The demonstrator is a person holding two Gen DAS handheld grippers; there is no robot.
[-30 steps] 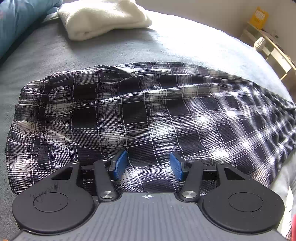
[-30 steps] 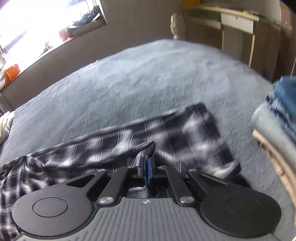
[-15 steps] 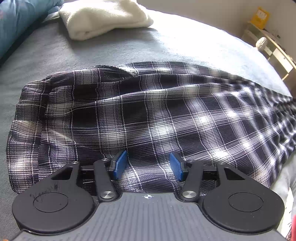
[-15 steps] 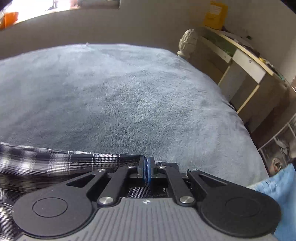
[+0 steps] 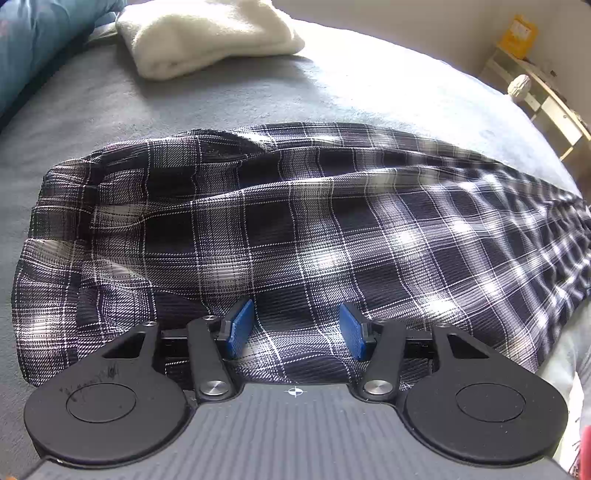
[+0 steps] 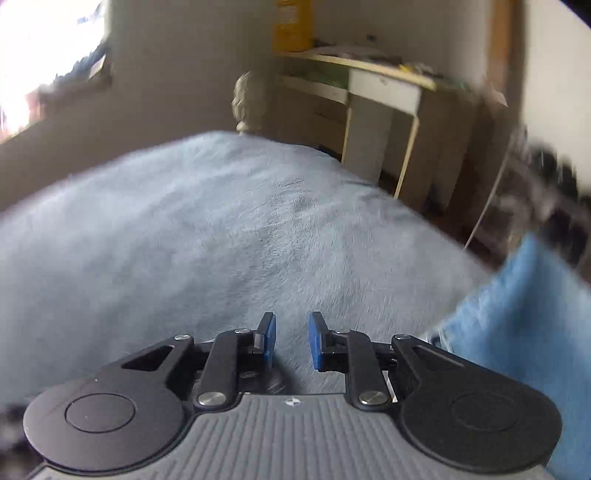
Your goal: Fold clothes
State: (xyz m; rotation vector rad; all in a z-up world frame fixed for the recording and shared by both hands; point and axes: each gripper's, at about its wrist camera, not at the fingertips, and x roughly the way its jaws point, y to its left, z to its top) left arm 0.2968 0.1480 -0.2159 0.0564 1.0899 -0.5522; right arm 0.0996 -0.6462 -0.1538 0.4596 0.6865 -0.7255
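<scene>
A dark plaid garment (image 5: 295, 229) lies spread across the grey bed cover (image 5: 258, 92) in the left wrist view, stretching from the left side to the right edge. My left gripper (image 5: 293, 328) hovers open over its near hem, blue pads apart with plaid cloth beneath them. In the blurred right wrist view my right gripper (image 6: 291, 341) is open with nothing between its pads, over the bare grey bed cover (image 6: 221, 229). The plaid garment does not show clearly in that view.
A folded white fleece (image 5: 207, 33) lies at the bed's far end, next to blue bedding (image 5: 37, 44) at far left. A wooden desk (image 6: 369, 85) and bedpost knob (image 6: 249, 96) stand past the bed. Blue denim cloth (image 6: 524, 325) lies at right.
My right gripper was shut on the plaid garment's edge, carried it across, and has now opened and let it go. The left gripper has stayed still and open.
</scene>
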